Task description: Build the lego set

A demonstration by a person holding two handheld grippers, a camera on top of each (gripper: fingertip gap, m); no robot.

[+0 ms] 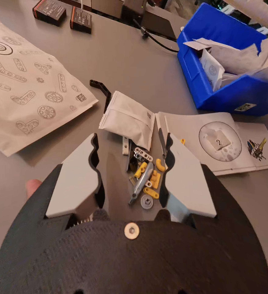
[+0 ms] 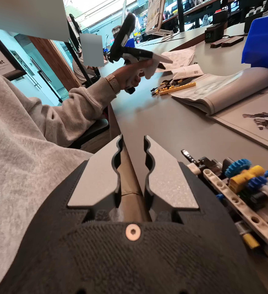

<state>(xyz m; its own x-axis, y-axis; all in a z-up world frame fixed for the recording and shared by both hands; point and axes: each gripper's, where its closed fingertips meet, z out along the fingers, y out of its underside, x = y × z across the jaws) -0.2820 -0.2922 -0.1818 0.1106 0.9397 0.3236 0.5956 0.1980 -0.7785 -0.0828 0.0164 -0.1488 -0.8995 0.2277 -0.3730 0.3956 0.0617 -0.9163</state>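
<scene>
Left gripper (image 1: 131,143) hangs above the table (image 1: 130,63), fingers spread wide and empty. Loose lego pieces (image 1: 146,175) lie between them, spilling from a small white paper bag (image 1: 127,120). Just right of the bag is the open instruction booklet (image 1: 217,143); beyond it a blue bin (image 1: 209,89). Right gripper (image 2: 133,140): fingers apart, empty, beside a partly built lego assembly (image 2: 241,187).

Both your grippers hang with jaws apart, gripping nothing.

Your left gripper (image 1: 132,138) points down at the table, fingers spread wide; from the right wrist view, your left hand (image 2: 130,74) holds it raised, sleeve bunched at the forearm. Your right gripper (image 2: 133,140) sits low at the table edge, its jaws parted by a narrower gap.
</scene>
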